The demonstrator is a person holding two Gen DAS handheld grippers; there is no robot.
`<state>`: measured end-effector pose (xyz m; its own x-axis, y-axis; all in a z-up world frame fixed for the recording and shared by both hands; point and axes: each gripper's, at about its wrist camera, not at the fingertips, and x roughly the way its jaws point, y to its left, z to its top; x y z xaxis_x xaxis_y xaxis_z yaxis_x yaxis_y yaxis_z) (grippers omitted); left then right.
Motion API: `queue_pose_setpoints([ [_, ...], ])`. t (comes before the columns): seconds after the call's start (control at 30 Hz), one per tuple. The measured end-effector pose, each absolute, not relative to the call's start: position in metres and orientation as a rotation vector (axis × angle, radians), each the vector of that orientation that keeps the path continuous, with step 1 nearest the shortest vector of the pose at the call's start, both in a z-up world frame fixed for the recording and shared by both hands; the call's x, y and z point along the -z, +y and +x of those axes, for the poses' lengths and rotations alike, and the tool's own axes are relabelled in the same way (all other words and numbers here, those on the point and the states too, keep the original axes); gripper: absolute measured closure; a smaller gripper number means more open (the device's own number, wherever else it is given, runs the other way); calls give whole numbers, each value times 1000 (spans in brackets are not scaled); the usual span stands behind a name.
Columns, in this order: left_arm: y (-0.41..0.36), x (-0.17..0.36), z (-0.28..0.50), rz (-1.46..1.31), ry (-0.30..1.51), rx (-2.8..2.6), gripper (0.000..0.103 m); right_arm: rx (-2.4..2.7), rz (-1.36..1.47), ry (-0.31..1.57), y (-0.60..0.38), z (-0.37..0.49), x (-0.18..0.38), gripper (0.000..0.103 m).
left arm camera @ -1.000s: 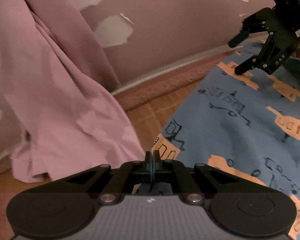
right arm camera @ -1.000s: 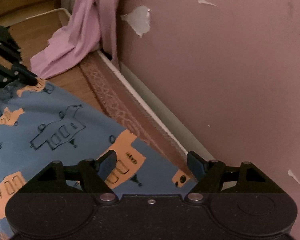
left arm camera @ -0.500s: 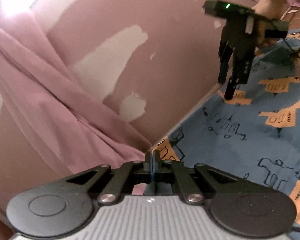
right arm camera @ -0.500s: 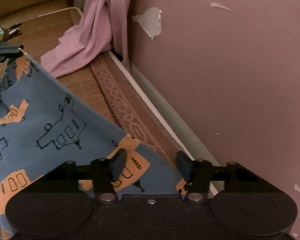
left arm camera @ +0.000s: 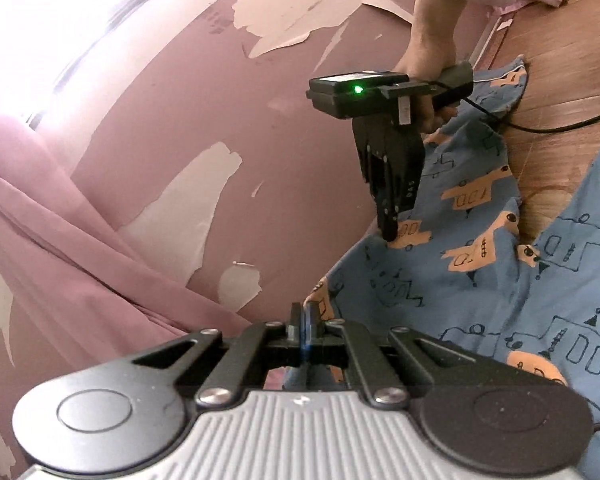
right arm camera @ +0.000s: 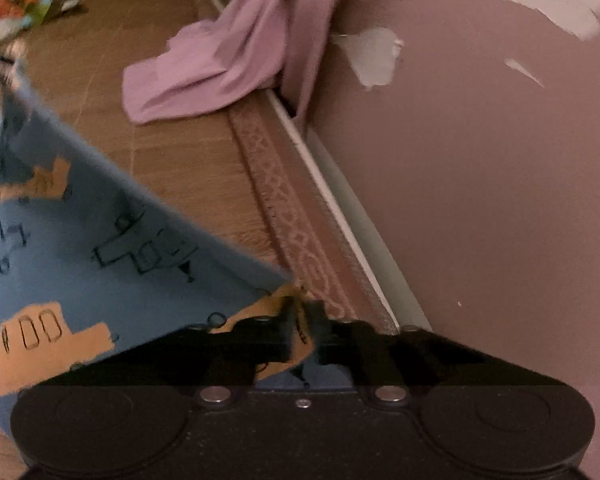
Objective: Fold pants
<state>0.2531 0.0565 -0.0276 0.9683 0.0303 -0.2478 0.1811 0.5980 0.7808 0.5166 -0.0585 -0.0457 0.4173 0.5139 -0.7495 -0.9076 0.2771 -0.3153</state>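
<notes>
Right gripper (right arm camera: 302, 320) has closed since a second ago, now pinching a corner of the pants (left arm camera: 480, 280); left gripper (left arm camera: 305, 312) pinches the other corner; both lifted beside the pink wall (right arm camera: 500, 200), fabric stretched taut between them, likely for a clean fold.

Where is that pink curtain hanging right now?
In the right wrist view the pink curtain hangs at upper centre beside the peeling pink wall, its end bunched on the wooden floor, beyond the lifted blue pants.
</notes>
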Motion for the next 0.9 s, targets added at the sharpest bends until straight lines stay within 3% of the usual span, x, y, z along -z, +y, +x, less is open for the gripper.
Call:
queue_pose_setpoints([
  [0.43, 69, 17, 245, 825, 306, -17, 103, -846, -789, 329, -93, 449, 19, 101],
  [0.9, 90, -32, 174, 712, 319, 129, 103, -698, -979, 88, -149, 246, -20, 102],
])
